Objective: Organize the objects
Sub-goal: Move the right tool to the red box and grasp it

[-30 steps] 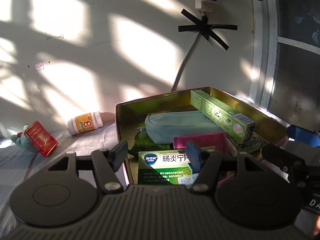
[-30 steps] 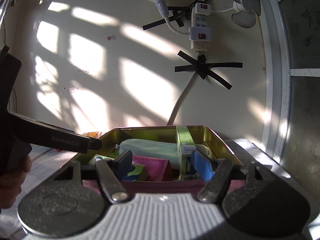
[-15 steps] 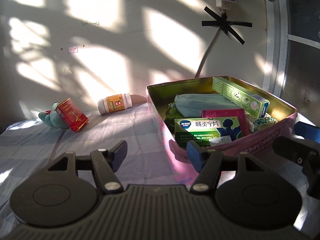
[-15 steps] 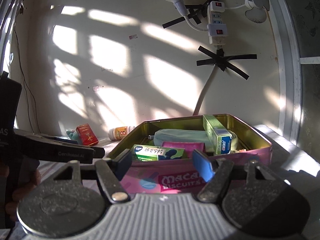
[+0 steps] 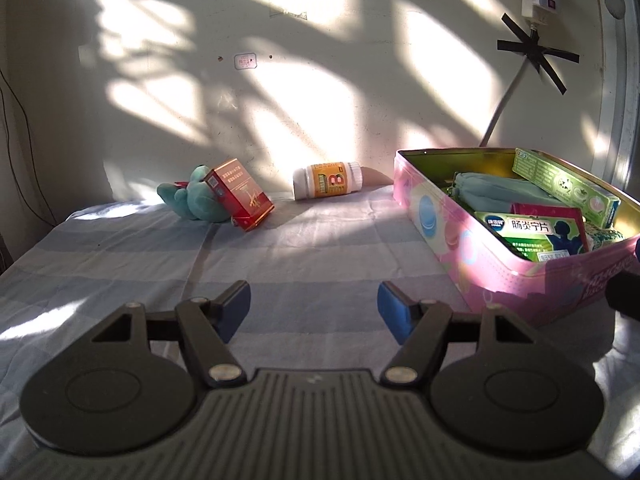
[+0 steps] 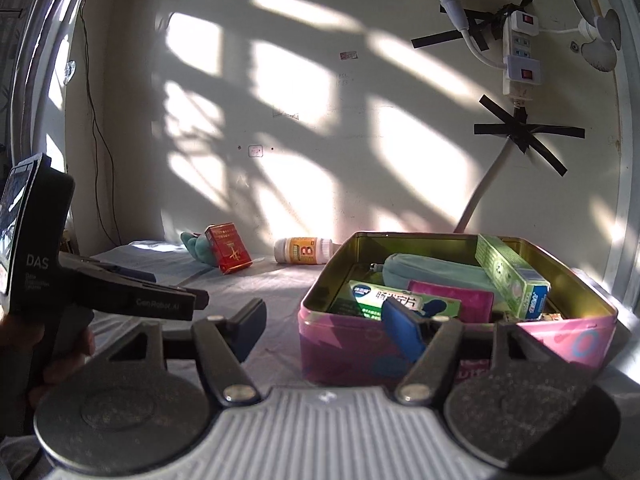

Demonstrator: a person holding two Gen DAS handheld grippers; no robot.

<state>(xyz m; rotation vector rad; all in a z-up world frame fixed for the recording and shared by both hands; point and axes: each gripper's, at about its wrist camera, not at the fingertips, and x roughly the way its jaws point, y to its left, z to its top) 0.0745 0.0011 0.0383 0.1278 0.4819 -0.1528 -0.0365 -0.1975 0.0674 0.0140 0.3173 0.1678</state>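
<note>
Two tongs over striped sheet [image 5: 320, 264], both holding nothing. Left tongs [image 5: 314, 312] spreading wider. Right tongs [image 6: 324, 330] closing a bit, still apart. Pink tin [image 5: 480, 264] at right, full of boxes and blue pouch [image 5: 496, 194]. Red box [image 5: 238, 194] leans on green toy [image 5: 188, 200] by wall. Bottle [image 5: 328, 180] lies between toy and tin.

A pink biscuit tin [image 5: 460, 240], open and packed with a green medicine box [image 5: 528, 236], teal pouch [image 5: 496, 194] and long green carton [image 5: 568, 186], sat right of the tongs, while a toppled orange-labelled bottle [image 5: 328, 180], red box [image 5: 240, 194] and teal plush [image 5: 188, 198] lay far ahead.
</note>
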